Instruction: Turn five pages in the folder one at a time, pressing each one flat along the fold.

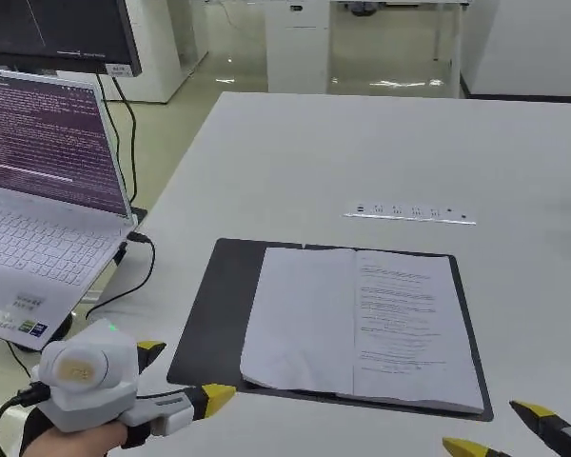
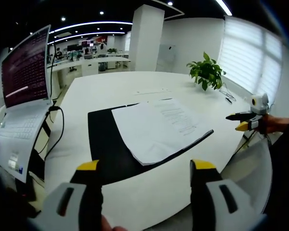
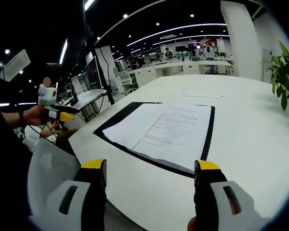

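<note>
A black folder [image 1: 214,319] lies open on the white table [image 1: 362,143], a blank white page [image 1: 300,314] on its left half and a printed page [image 1: 409,324] on its right. My left gripper [image 1: 184,371] hovers open off the folder's near left corner, nothing between its yellow tips. At the near right corner my right gripper [image 1: 500,430] is open too, short of the folder's edge. In the left gripper view my left gripper [image 2: 145,166] faces the folder [image 2: 103,139] across bare table. In the right gripper view my right gripper [image 3: 150,165] faces the printed page [image 3: 176,127].
An open laptop [image 1: 38,190] sits left of the table under a monitor [image 1: 57,33], with a black cable [image 1: 138,276] looping near the table's left edge. A socket strip [image 1: 409,212] is set in the table behind the folder. A potted plant [image 2: 207,72] stands beyond.
</note>
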`<state>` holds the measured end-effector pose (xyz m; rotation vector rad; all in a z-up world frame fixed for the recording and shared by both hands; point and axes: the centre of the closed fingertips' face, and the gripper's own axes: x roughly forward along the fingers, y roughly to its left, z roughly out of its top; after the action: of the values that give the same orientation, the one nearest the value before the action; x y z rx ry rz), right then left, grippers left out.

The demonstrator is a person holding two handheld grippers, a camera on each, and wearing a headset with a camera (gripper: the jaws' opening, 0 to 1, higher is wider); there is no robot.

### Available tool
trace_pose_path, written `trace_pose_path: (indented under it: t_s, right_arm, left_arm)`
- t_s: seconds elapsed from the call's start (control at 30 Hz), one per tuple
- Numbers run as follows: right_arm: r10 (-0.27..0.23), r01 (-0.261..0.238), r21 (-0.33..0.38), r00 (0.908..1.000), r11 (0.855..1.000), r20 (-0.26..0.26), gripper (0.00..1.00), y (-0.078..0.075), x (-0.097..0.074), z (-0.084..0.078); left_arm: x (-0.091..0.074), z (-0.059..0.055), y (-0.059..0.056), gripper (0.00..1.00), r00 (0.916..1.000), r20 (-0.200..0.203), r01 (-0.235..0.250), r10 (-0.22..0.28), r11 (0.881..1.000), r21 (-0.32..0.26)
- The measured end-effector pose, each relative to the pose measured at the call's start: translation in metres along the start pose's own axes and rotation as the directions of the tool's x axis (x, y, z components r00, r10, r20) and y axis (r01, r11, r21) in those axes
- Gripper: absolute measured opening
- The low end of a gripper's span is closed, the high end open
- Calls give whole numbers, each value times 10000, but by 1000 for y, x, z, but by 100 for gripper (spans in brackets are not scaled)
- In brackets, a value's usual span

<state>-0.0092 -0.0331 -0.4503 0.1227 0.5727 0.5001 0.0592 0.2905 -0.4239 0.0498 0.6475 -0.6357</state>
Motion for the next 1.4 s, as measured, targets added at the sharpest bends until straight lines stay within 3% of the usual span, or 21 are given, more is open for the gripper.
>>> trace_pose_path:
  t_s: [0.2,0.43,0.6,0.8,0.97,1.17,1.4]
  right_arm:
    - [-50,47,351,9999,9994,88,74,-2,-4,-1]
    - [-227,244,512,9992,9984,-330,73,-9,-11,-14]
    - [-246,279,525,9978,9982,-614,77,-12,-17,-20]
    - [-391,427,967,9985,9944,-387,77,-18,-23,-17]
    - [-432,480,972,9978,9941,-513,77,-17,-24,-19]
    - [-377,437,928,9972,9947,-650,81,-14,-23,-21]
    - [-213,270,1042,9982,9942,-552,81,-9,-24,-20]
  left_arm:
    - [5,-1,-6,75,9998,-134,118,-116,9998,152]
    - [12,1,-13,75,9992,-245,320,-313,9991,277]
    - [18,-3,-22,76,9940,-763,801,-781,9965,237]
    - [25,4,-30,74,9909,-899,1065,-1000,9918,701]
    - [34,10,-35,74,9891,-848,1276,-1205,9883,841]
    - [50,10,-52,72,9761,-1290,1906,-1750,9742,1205]
    - [66,16,-68,70,9642,-1535,2380,-2163,9610,1410]
